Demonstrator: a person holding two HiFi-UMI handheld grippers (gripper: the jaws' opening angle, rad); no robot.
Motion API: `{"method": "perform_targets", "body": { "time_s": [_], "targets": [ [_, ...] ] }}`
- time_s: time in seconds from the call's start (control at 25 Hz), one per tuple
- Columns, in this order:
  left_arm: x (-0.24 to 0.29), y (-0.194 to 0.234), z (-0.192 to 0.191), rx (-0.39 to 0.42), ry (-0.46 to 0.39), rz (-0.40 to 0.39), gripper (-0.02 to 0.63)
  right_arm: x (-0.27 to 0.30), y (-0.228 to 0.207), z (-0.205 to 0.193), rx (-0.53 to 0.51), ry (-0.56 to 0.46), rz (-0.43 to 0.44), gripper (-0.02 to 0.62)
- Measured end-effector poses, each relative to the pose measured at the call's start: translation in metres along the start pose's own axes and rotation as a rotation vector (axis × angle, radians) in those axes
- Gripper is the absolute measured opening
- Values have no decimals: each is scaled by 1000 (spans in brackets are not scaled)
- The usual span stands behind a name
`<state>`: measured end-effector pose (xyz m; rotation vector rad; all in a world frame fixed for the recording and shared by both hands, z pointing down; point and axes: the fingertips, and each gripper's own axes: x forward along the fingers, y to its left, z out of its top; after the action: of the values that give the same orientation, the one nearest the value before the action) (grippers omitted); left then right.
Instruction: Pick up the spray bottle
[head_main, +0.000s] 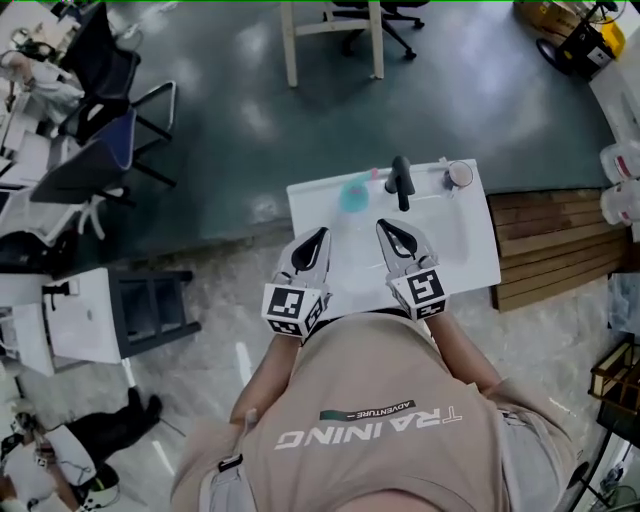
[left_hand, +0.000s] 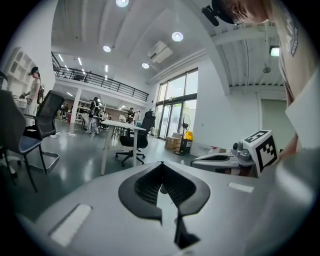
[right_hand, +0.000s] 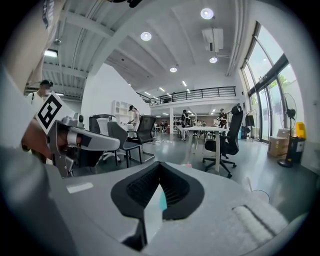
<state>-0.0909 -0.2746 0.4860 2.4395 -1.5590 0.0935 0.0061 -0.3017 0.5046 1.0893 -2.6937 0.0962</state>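
Head view has your left gripper (head_main: 321, 234) and right gripper (head_main: 384, 226) below centre frame, jaws closed on nothing. They aim over the white desk (head_main: 475, 255), likely because the teal spray bottle (head_main: 352, 195) (blurred) stands just above them, untouched; one gripper probably must open first.

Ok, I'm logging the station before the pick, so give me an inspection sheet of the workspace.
Surface: white basin top, mostly bare.
Job's things: teal spray bottle, blurred, left of the black faucet.
Clutter: round container at the back right corner.
Grippers: left gripper and right gripper both shut, empty, over the basin's near side.
Cables: nothing seen on the basin.
Surroundings: office chairs left, wooden planking right.
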Motion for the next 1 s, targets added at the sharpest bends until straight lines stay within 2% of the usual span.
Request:
{"method": "perform_targets", "body": {
  "time_s": [0.16, 0.28, 0.44, 0.56, 1.0],
  "targets": [
    [-5, 7, -2, 5, 23, -10, 18, 8, -4, -4, 30, 10, -34, 28],
    [-9, 16, -4, 2, 37, -5, 18, 17, -6, -9, 45, 30, -47, 107],
    [-10, 26, -4, -19, 39, -4, 18, 35, -12, -21, 74, 71, -48, 146],
    [-10, 32, -8, -44, 50, -7, 18, 49, -15, -34, 115, 129, -34, 211],
    [-3, 45, -13, -57, 75, 5, 18, 89, -28, -74, 135, 237, -61, 215]
  ]
}}
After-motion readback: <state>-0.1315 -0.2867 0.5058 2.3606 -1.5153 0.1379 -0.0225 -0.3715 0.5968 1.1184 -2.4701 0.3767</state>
